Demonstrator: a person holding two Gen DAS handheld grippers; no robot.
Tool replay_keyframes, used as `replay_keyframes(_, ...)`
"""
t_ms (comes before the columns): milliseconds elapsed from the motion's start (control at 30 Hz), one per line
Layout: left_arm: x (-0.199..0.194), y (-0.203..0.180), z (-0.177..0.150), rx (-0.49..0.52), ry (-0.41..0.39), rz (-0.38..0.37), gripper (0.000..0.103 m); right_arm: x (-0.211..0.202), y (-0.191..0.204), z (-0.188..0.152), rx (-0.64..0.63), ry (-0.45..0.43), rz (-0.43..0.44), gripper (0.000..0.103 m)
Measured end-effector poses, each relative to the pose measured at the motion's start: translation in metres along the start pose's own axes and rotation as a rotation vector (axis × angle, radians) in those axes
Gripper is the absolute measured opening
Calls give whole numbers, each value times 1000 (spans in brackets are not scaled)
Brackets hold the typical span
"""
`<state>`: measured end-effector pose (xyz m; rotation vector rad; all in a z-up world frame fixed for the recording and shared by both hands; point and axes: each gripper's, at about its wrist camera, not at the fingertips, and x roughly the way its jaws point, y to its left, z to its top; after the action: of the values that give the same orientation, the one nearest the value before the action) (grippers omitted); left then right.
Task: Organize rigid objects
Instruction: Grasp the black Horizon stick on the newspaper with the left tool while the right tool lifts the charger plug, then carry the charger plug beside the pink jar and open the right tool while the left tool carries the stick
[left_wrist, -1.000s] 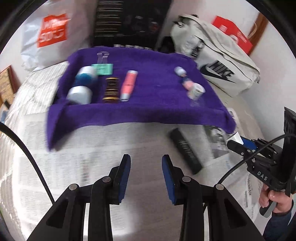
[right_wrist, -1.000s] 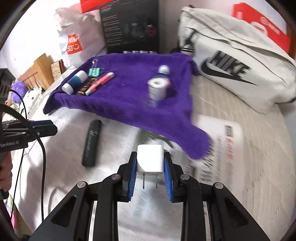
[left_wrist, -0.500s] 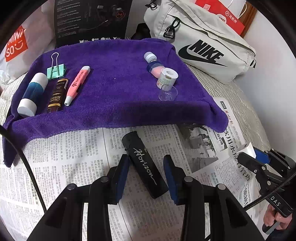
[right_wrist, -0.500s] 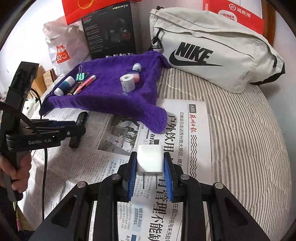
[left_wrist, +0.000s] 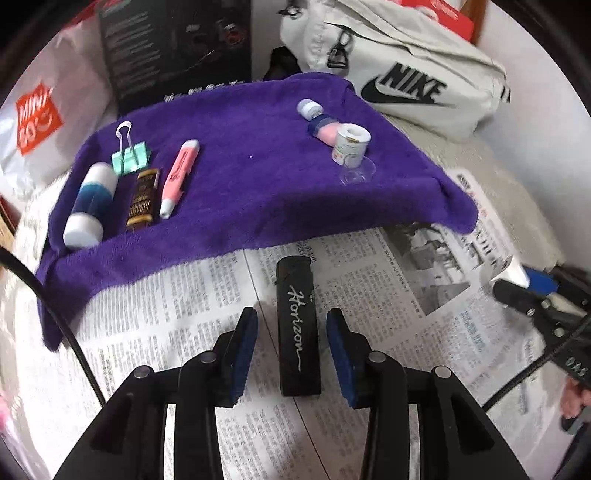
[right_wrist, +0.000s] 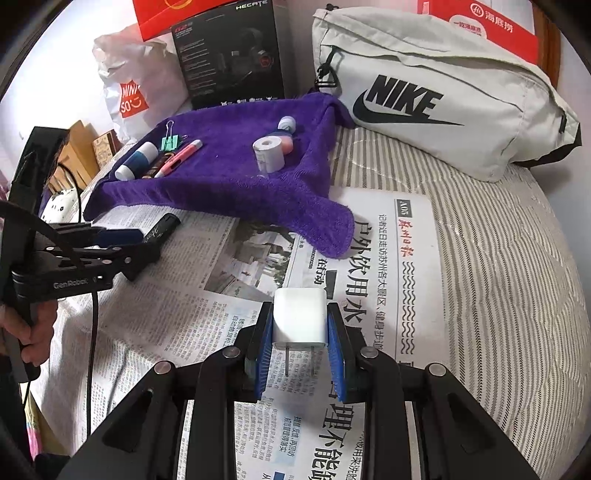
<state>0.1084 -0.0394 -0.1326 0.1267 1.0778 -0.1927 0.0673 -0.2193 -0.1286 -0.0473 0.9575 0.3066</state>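
A black stick marked "Horizon" (left_wrist: 298, 325) lies on the newspaper, lengthwise between the pads of my left gripper (left_wrist: 291, 332). The jaws stand open with a gap on each side of it. My right gripper (right_wrist: 299, 332) is shut on a white plug adapter (right_wrist: 300, 319), prongs pointing back toward the camera, above the newspaper. On the purple towel (left_wrist: 258, 177) lie a white and blue tube (left_wrist: 88, 206), a green binder clip (left_wrist: 129, 155), a dark brown tube (left_wrist: 142, 199), a pink highlighter (left_wrist: 179, 177), a pink bottle (left_wrist: 321, 125) and a white roll (left_wrist: 351, 144).
Newspaper (right_wrist: 388, 258) covers a striped bed (right_wrist: 498, 277). A grey Nike bag (right_wrist: 424, 92), a black box (right_wrist: 229, 55) and a white shopping bag (right_wrist: 129, 85) stand behind the towel. The left gripper's body (right_wrist: 74, 258) and a hand (right_wrist: 33, 332) show at the left of the right wrist view.
My left gripper moved over to the black stick, which now lies straight between its jaws. The right gripper kept the plug adapter and shifted slightly over the newspaper.
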Motion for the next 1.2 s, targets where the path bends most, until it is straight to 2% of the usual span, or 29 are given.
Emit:
replay_keyframes(33, 0, -4, -1, 29, -7, 18, 34, 0, 0, 0, 2, -1, -1, 27)
replay_keyframes(67, 0, -7, -2, 54, -18, 9, 23, 0, -1, -1, 6, -1, 1, 27)
replay_keyframes(100, -1, -9, -3, 66, -25, -2, 21, 0, -1, -1, 10, -1, 2, 27)
replay_keyframes(267, -1, -4, -1, 41, -14, -27, 21, 1, -1, -3, 10, 5, 0, 27)
replay_keyframes(467, 2, -9, -1, 54, -31, -5, 21, 5, 3, -4, 2, 13, 8, 27)
replay_keyframes(633, 3, -7, -2, 56, -36, -18, 21, 9, 6, -5, -3, 29, 11, 27)
replay_keyframes(733, -1, 0, -4, 31, -19, -34, 21, 6, 11, -1, -14, 23, 16, 27)
replay_keyframes(1100, -34, 42, -13, -74, -61, -95, 21, -4, 31, 30, -56, -18, 49, 27)
replay_keyframes(1200, -45, 50, -11, -87, -80, -80, 21, -3, 37, 37, -62, -22, 60, 27)
